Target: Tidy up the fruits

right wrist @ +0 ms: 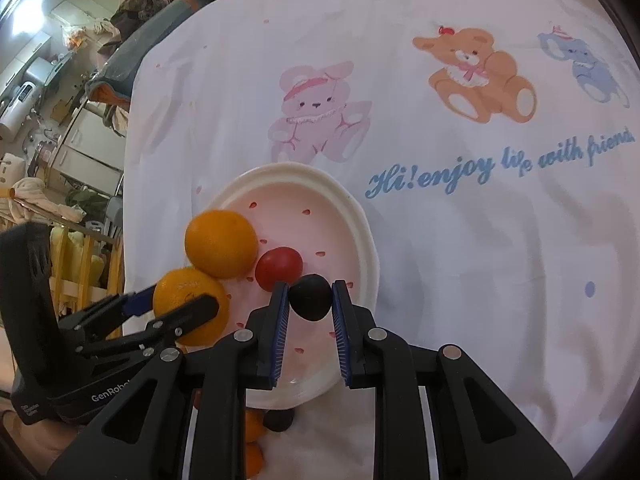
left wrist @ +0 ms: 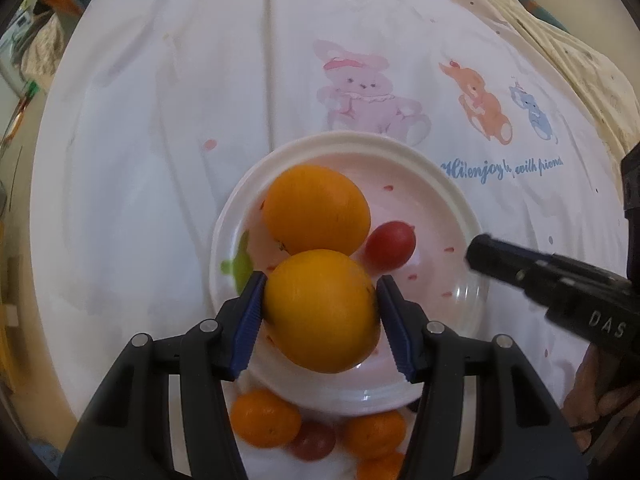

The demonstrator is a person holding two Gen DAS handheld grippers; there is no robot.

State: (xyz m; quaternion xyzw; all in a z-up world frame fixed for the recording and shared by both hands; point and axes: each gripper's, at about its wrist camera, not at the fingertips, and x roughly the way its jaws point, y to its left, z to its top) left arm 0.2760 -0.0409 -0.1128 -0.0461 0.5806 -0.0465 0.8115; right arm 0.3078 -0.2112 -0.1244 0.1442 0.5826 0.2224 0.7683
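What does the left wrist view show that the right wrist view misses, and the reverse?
Only the left wrist view: the left hand-held gripper head-on, both pads on its orange, and a reddish fruit on the cloth below the plate.

Only the right wrist view: the right hand-held gripper shut on a dark plum, and the cluttered room at left.

Both: the white plate, a second orange and a red fruit on it.

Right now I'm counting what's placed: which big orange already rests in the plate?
The far orange, lying free in the plate beside the red fruit; the other orange is clamped in the left gripper.
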